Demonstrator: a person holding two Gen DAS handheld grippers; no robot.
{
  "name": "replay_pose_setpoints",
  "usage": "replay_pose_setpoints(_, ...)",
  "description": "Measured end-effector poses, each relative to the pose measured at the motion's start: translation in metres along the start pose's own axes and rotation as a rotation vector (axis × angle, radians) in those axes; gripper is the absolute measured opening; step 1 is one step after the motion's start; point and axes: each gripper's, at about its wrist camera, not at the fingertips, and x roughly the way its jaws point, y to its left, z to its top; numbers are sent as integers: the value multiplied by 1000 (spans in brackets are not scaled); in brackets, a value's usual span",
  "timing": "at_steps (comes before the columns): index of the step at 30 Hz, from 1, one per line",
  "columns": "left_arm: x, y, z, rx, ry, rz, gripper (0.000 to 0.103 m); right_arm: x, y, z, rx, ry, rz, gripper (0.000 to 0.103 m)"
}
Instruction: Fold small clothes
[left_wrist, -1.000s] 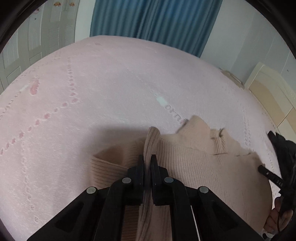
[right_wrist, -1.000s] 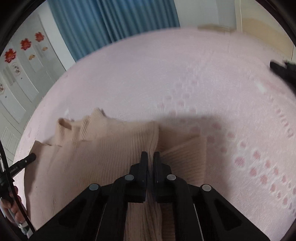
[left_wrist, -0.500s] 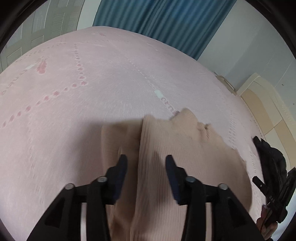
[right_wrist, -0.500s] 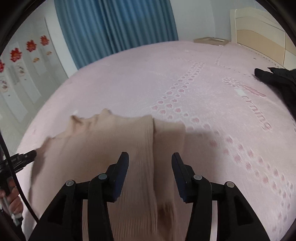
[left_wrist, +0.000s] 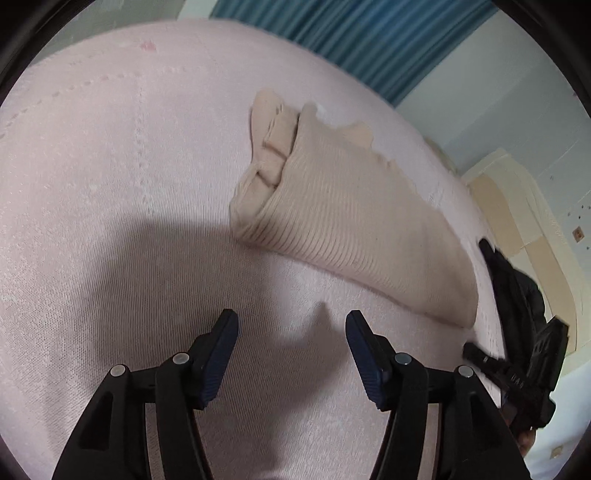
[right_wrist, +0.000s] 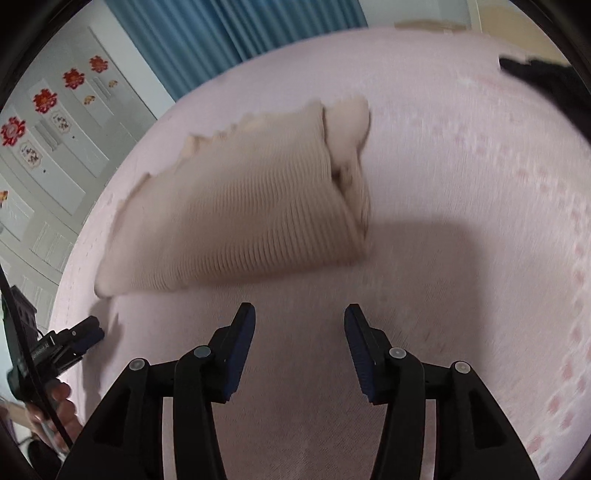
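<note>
Pink bedspread (left_wrist: 110, 184), blue curtains (right_wrist: 207, 40), seemingly bedroom.

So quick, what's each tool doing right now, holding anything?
Left tool: jaws opening, nothing between them; the beige sweater lies beyond it on the bed.
Right tool: jaws opening, nothing held.

Left tool (left_wrist: 291, 326) tilting downward, jaws opening, nothing between them, right tool (right_wrist: 299, 319) beside it, angling down, jaws likewise opening and empty
</note>
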Motion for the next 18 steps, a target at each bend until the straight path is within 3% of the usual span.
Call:
replay_pose_setpoints(1, 2, 1, 2, -15, 2, -8, 62, 1, 0, -1, 3, -9, 1, 51)
replay_pose_setpoints(5, 18, 4, 22, -57, -13, -36, 63, 11, -6, 6, 73, -37, 71, 69)
replay_pose_setpoints(10, 38, 6, 47, -123, -59, -67, 63, 27, -5, 24, 149, -100, 53, 72)
replay_pose_setpoints(16, 51, 19, 72, -207, -65, -138, 59, 43, -12, 49, 280, -142, 67, 67)
replay_pose_setpoints(18, 53, 19, 76, -209, -60, -124, 50, 47, -14, 58, 293, -143, 58, 55)
